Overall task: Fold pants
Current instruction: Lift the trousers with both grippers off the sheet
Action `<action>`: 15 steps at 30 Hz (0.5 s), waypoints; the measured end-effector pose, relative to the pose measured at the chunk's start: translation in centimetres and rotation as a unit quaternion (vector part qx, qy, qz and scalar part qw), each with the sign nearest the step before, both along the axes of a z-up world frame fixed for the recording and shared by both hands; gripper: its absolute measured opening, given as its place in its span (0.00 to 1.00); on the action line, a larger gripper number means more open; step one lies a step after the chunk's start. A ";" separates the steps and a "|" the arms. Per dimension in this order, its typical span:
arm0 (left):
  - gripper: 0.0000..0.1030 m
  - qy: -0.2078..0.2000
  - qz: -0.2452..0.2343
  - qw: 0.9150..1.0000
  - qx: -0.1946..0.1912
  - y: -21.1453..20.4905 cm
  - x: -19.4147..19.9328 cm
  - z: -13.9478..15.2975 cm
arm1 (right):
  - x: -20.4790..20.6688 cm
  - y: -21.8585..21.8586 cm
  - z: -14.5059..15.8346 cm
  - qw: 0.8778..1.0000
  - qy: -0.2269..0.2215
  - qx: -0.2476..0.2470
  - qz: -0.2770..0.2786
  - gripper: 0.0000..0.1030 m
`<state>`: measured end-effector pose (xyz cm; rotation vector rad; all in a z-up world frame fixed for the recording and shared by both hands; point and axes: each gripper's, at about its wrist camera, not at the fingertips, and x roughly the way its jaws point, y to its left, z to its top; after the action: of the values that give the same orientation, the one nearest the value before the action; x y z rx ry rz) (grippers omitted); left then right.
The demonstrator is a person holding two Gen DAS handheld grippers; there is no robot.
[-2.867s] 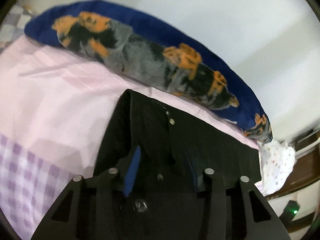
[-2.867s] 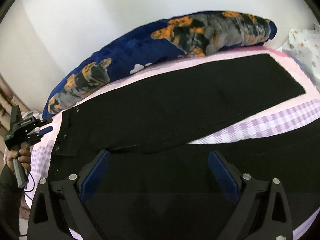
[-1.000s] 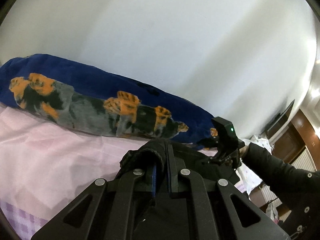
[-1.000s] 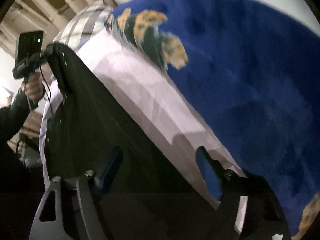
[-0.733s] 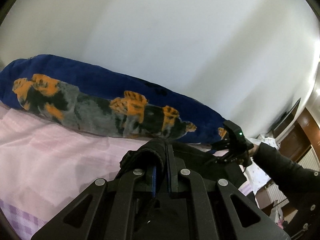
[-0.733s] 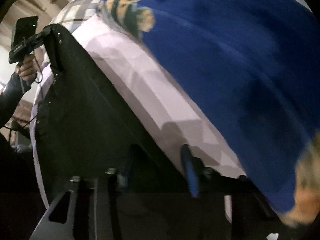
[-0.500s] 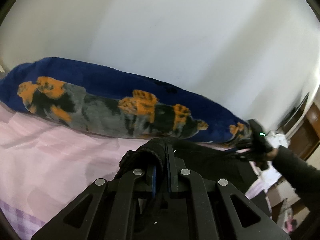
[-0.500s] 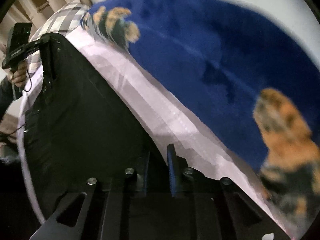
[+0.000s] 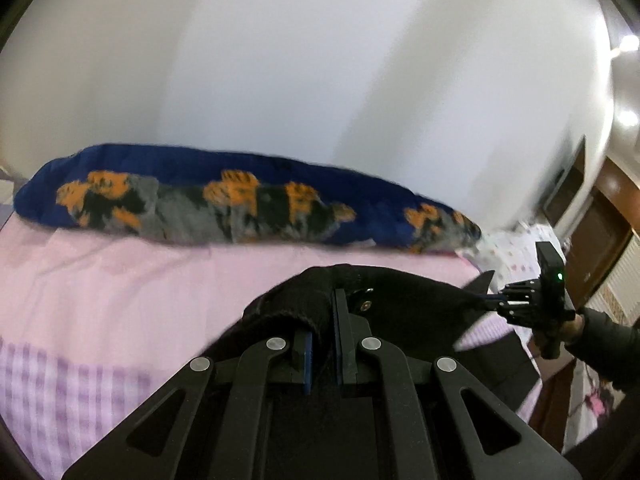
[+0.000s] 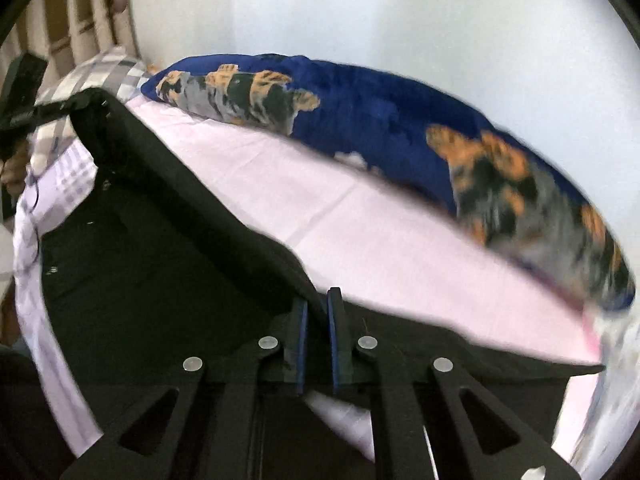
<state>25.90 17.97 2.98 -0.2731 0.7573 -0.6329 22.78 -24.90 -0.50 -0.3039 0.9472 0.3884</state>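
The left gripper [image 9: 322, 316] has its two fingers drawn close together with a bunched fold of the black pants [image 9: 400, 296] pinched between the blue pads, the cloth humped up over the fingertips with a metal snap showing just to the right of them. From that pinch the fabric stretches away to the right as a taut black band, lifted off the bed, and ends at the right gripper [image 9: 486, 300], held in a sleeved hand at the far right. Seen from its own camera, the right gripper [image 10: 318, 312] is likewise closed on the edge of the pants [image 10: 160, 240], whose dark cloth runs up and to the left from its fingertips in a raised ridge to the left gripper [image 10: 68, 108], and drapes down on the near side of that ridge. Beyond both grippers lies the pink bedsheet [image 9: 120, 288], turning to purple check nearer the left gripper's base. Farther still, along the white wall [image 9: 300, 60], lies a long blue pillow [image 9: 240, 200] with orange, grey and black print.
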 end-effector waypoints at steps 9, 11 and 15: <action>0.10 0.085 -0.023 0.994 0.062 0.7 -9.6 -5.6 | -7.7 0.1 -4.5 0.997 0.061 0.036 -0.040 0.06; 0.10 0.108 -0.025 0.991 0.077 0.6 -10.7 -7.4 | -8.3 0.3 -5.7 0.996 0.069 0.029 -0.041 0.06; 0.11 0.115 -0.029 0.986 0.119 -0.6 -12.2 -9.3 | -8.8 0.6 -7.4 0.996 0.074 0.014 -0.049 0.06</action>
<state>13.71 17.36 -6.33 -0.1043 1.0576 -0.5654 13.94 -24.32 -7.86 -0.2042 1.0975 0.3379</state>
